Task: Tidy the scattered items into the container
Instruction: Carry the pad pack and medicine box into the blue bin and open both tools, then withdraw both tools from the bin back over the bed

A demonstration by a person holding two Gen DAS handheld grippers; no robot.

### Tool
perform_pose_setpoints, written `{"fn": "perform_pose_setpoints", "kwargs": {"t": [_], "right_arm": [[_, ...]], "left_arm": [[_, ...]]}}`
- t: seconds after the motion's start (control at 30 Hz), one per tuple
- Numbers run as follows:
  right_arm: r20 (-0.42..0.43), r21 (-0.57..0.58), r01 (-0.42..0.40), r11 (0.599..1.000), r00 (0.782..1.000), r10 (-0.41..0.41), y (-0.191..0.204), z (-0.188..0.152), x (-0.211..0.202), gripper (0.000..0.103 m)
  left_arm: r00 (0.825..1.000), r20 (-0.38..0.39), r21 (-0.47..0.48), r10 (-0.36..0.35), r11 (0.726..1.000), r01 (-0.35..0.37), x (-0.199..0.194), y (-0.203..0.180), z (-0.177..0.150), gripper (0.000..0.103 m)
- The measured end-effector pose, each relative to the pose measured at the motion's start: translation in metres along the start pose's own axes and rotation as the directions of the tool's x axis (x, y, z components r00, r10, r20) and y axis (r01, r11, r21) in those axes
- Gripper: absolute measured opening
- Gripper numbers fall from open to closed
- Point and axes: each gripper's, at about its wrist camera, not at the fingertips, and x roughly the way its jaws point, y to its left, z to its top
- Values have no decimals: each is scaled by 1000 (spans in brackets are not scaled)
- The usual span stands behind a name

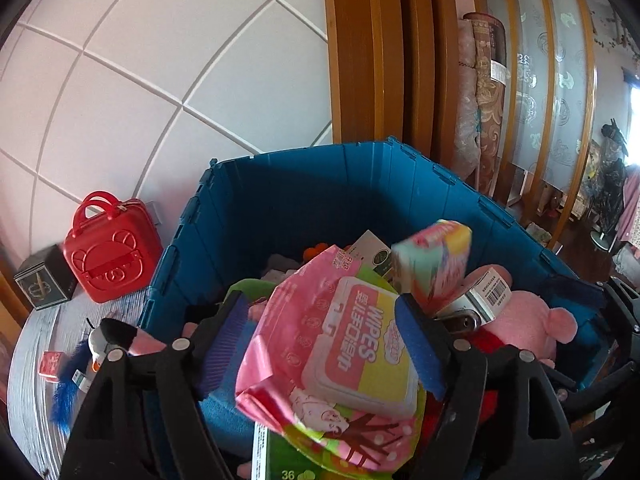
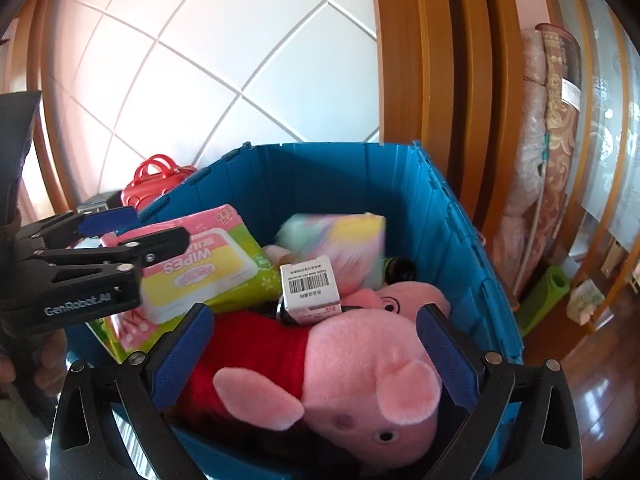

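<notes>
Claws both apart, gripping nothing: left claw [image 1: 332, 344] straddles the wipes [image 1: 340, 344], right claw [image 2: 316, 356] straddles the pig [image 2: 352, 376]. Both items lie in the bin [image 2: 340, 176]; case [image 1: 110, 252] beyond at 10 o'clock on the desk [image 1: 32, 360].

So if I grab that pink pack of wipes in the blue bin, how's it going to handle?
The wipes pack looks like soft film, so it will probably sag and crinkle. Its rigid flip lid offers firmer purchase. The glossy wrapper may slip.
</notes>
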Motion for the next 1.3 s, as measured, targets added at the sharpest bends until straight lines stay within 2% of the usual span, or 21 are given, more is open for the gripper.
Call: {"fn": "perform_pose_setpoints", "kwargs": {"t": [0.43, 0.7, 0.93, 1.17, 1.3], "right_arm": [[61, -62, 12, 998, 998, -8, 29, -2, -19, 103], [88, -98, 1, 995, 996, 8, 64, 3, -20, 103], [110, -138, -17, 990, 993, 33, 132, 8, -24, 103], [140, -187, -49, 981, 987, 76, 235, 9, -32, 103], [126, -198, -95, 976, 984, 122, 294, 3, -27, 103]], "left_arm": [[995, 54, -105, 85, 991, -79, -46, 38, -28, 77], [985, 54, -184, 166, 971, -154, -72, 87, -52, 77], [978, 55, -240, 199, 954, -180, -100, 155, -78, 77], [974, 49, -275, 223, 940, -201, -136, 247, -117, 78], [967, 10, -314, 254, 919, -238, -152, 311, -150, 77]]}}
